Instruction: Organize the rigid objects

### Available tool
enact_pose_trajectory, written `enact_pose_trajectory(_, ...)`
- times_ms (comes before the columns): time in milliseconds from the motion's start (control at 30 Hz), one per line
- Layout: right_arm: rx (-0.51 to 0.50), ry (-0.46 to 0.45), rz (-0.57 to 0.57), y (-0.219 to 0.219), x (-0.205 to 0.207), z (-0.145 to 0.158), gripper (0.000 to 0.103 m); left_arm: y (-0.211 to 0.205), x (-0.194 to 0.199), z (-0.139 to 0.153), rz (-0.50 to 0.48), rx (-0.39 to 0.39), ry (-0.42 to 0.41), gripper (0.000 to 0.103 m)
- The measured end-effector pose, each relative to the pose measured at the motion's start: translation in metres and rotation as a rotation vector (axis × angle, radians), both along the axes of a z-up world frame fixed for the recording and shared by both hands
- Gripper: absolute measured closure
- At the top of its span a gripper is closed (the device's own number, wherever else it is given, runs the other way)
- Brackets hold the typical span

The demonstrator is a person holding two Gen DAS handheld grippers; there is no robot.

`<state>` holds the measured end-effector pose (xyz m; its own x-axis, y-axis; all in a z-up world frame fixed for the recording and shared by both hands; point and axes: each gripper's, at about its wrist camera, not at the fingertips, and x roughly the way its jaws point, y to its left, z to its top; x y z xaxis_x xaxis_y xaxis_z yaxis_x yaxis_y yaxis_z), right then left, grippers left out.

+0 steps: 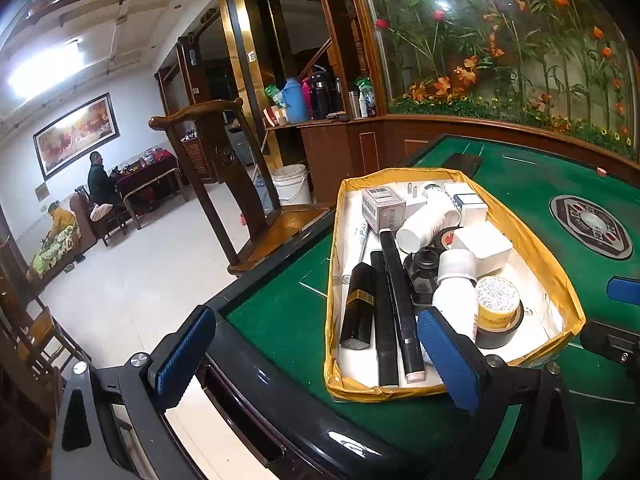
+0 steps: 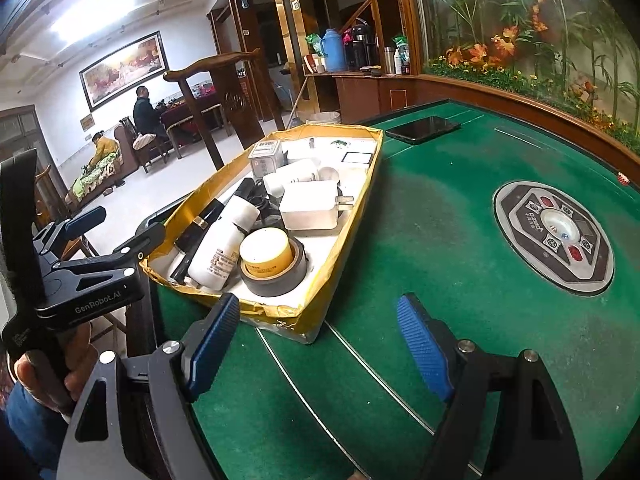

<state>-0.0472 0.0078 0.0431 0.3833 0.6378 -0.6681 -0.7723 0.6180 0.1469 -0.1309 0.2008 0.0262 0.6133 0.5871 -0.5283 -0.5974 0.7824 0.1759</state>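
Left wrist view shows us the cardboard tray (image 1: 556,276) on the green table (image 1: 280,320), crowded with bottles, boxes and tape. Our left claw (image 1: 316,360) has its jaws wide apart with nothing between them; its right pad sits just in front of the tray's near end, over the white bottle (image 1: 456,304), while its left pad hangs out past the table's edge.

From the right wrist view, our right claw (image 2: 320,348) is also spread open and empty, hovering above bare felt just beside the tray's near corner. The yellow tape roll (image 2: 266,254) resting in a grey roll lies nearest to it, ahead and to the left, with the white bottle (image 2: 224,244) touching it on the far side.

We judge the sorting has barely begun, since everything is heaped in the tray. To do the first pick well, we should choose a piece on top of the pile, such as the white charger (image 2: 310,204), line the pads up across its flat sides, and come down steeply so the jaws do not nudge neighbours. The rounded bottles may roll when disturbed.
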Motion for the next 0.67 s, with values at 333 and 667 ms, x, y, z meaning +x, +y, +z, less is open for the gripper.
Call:
enact_pose_trajectory(333,-0.002,0.001,-0.001,0.0010,0.0014,0.0002,0.022,-0.0022,0.0011,0.0001,-0.005,-0.002,-0.007,0.001)
enact_pose_trajectory(667,0.001,0.000,-0.005,-0.0003,0.0020,0.0020,0.022,-0.0006,-0.0079,0.0054,0.009,0.000,-0.034,0.001)
